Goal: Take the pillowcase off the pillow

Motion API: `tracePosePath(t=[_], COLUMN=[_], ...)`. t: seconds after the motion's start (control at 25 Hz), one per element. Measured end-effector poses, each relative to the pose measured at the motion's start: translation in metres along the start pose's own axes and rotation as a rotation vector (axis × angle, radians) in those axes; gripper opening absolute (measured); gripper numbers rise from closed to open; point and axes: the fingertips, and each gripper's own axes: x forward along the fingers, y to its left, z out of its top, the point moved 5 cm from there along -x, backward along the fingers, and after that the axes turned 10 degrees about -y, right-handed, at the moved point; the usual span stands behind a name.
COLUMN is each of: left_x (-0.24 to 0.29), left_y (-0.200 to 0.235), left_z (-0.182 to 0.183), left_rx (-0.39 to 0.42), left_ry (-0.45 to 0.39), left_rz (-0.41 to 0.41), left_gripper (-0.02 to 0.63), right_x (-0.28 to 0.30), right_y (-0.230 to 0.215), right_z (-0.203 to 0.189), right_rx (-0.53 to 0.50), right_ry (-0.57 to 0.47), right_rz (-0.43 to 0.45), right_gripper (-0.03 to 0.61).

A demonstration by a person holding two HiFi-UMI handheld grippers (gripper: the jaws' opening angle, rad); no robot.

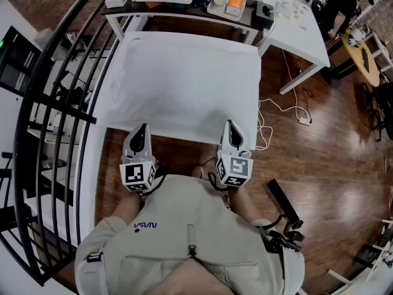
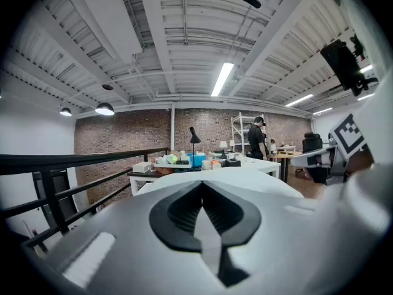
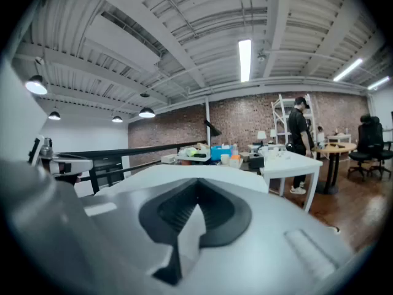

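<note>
Wooden floor point(image 1: 331, 165) surrounds a white pillow point(image 1: 184, 85) that lies flat and hides whatever carries it. Its case cannot be told apart from the pillow itself. At the pillow's near edge, the left hand-held gripper point(image 1: 142, 134) and right hand-held gripper point(image 1: 232, 131) are side by side, each with its jaws pressed together and nothing between them, tips aimed across the pillow. A cluttered table point(image 1: 184, 8) stands just beyond the pillow's far edge. A black railing point(image 1: 55, 103) curves along the pillow's left side.
</note>
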Motion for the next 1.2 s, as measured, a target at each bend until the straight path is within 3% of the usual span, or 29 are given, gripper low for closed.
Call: tracePosePath(t=[0.12,0.32,0.48,0.76,0.96,1.2], left_x=[0.000,0.012,0.042,0.086,0.109,0.115], left_y=[0.004,0.026,0.053,0.095,0.119,0.114], left_z=[-0.004,-0.018,-0.021,-0.037,-0.048,-0.070], left_rx=[-0.010,-0.018,-0.014,-0.057,-0.082,-0.054], left_ry=[0.011,0.041,0.037,0.066,0.102,0.196], left_rz=[-0.005,-0.028,-0.105,-0.264,-0.334,-0.343], left_gripper=[0.008,0.070,0.107,0.201,0.242,0.369], right_x=[0.005,0.019,0.040,0.073,0.071,0.066], right_y=[-0.007,-0.002,0.013,0.028,0.020,-0.019], right_z=[-0.008,-0.017,-0.014,-0.010,-0.006,-0.035], right_rx=[0.004,0.004,-0.014,-0.073,-0.116,-0.153], right_ry=[0.017,0.030,0.038,0.096,0.134,0.304], right_rz=[-0.021,-0.049,-0.076,-0.168,-0.236,-0.181], right_gripper=[0.003,0.009,0.102,0.208,0.269,0.363])
